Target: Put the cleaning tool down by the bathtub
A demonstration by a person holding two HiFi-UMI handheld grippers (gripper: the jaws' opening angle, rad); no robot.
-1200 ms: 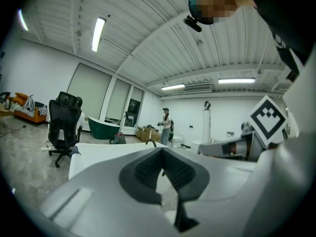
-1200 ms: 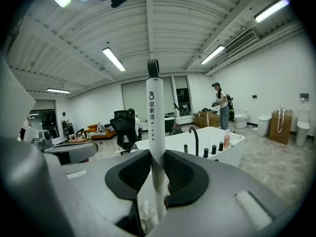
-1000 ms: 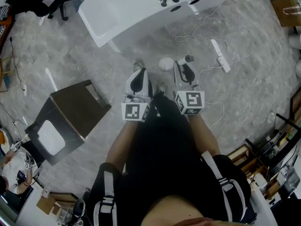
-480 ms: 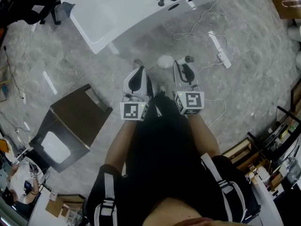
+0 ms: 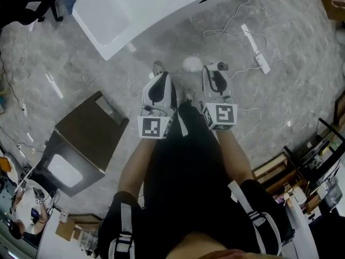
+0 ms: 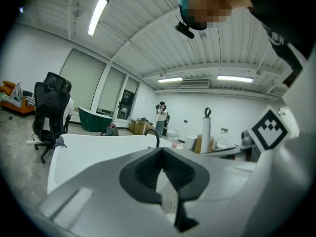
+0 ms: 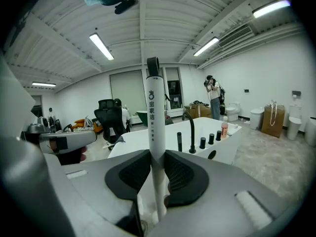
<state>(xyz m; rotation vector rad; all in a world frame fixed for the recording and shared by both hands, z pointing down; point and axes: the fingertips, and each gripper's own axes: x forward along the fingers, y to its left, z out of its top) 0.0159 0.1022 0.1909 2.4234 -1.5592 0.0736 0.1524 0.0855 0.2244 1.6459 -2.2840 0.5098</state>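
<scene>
Clamping the cleaning tool (image 7: 154,107) upright by its handle, the right gripper (image 7: 157,154) risks it toppling against the bathtub (image 7: 224,144) if released standing; the left gripper (image 6: 159,152) is closed, empty.

Bathtub (image 5: 124,15) ahead, power strip (image 5: 254,55) at right

The bathtub (image 5: 118,9) and cleaning tool (image 7: 154,122) are white (black print on the handle), the floor (image 5: 302,107) mottled grey.
</scene>
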